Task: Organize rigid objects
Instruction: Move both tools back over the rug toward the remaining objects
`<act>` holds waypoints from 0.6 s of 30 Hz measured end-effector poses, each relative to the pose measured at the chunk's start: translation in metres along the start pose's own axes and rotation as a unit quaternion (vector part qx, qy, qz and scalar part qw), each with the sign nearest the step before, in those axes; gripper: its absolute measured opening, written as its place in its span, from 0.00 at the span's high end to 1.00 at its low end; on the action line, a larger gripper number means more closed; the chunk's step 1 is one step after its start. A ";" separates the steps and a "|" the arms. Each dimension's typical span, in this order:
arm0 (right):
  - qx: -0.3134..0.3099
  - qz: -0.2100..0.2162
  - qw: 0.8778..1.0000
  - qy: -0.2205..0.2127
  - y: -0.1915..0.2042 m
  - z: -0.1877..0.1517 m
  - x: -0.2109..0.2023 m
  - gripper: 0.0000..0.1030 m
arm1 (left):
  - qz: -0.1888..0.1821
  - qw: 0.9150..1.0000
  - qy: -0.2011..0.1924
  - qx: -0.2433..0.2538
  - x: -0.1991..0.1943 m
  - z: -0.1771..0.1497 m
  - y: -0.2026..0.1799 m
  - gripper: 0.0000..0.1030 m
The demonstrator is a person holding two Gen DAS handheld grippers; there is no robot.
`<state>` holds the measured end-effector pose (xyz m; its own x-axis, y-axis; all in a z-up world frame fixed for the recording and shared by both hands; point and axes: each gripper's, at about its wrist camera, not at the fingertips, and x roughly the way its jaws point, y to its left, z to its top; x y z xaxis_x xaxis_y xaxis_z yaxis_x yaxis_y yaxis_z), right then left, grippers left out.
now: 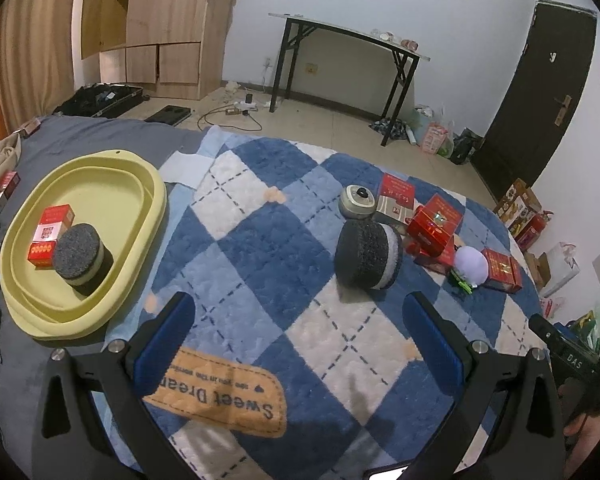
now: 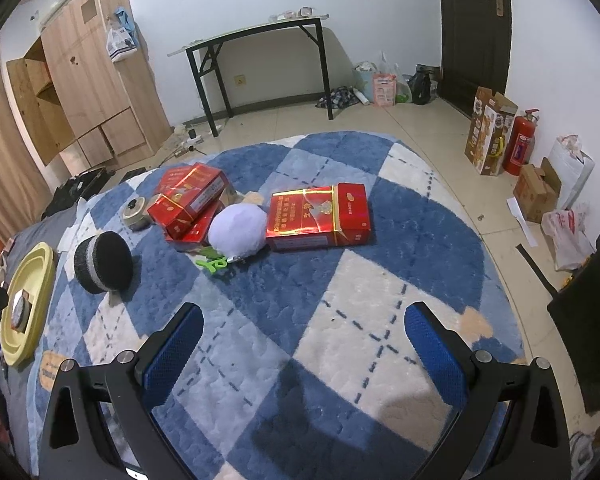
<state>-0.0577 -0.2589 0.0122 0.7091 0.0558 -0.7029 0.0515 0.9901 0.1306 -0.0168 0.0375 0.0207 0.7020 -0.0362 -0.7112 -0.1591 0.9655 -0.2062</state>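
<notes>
A yellow tray (image 1: 148, 200) lies on the left of the bed and holds a small red box (image 1: 50, 234) and a round dark sponge (image 1: 80, 258). On the checked blanket a second round sponge (image 1: 368, 254) (image 2: 104, 262) lies on its side. Behind it are a round metal tin (image 1: 356, 200) (image 2: 134, 212), several red boxes (image 1: 434, 224) (image 2: 188, 196), a large red carton (image 2: 320, 216) and a pale purple plush ball (image 1: 471, 264) (image 2: 238, 230). My left gripper (image 1: 298, 320) hangs open above the blanket, short of the sponge. My right gripper (image 2: 304, 328) is open too, short of the carton.
A green clip (image 2: 214, 262) lies beside the plush ball. The blue-and-white blanket (image 1: 260, 240) covers a grey sheet (image 1: 80, 132). A black folding table (image 1: 340, 64), a wooden wardrobe (image 1: 148, 28), a dark door (image 1: 536, 92), cartons and a fire extinguisher (image 2: 518, 142) stand on the floor beyond.
</notes>
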 end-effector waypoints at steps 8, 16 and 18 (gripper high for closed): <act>0.000 -0.002 1.000 0.005 -0.003 0.000 0.002 0.00 | -0.005 1.000 0.008 0.015 0.001 -0.004 -0.009 0.00; 0.001 -0.007 1.000 0.001 -0.006 0.009 0.004 0.00 | -0.014 0.999 0.021 0.021 0.005 -0.008 -0.018 0.00; -0.005 -0.008 1.000 -0.007 -0.005 0.015 0.007 0.00 | -0.018 0.999 0.024 0.025 0.008 -0.008 -0.022 0.00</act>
<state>-0.0424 -0.2650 0.0172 0.7181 0.0375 -0.6950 0.0567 0.9921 0.1121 -0.0131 0.0138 0.0139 0.6719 -0.0827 -0.7361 -0.0991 0.9748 -0.1999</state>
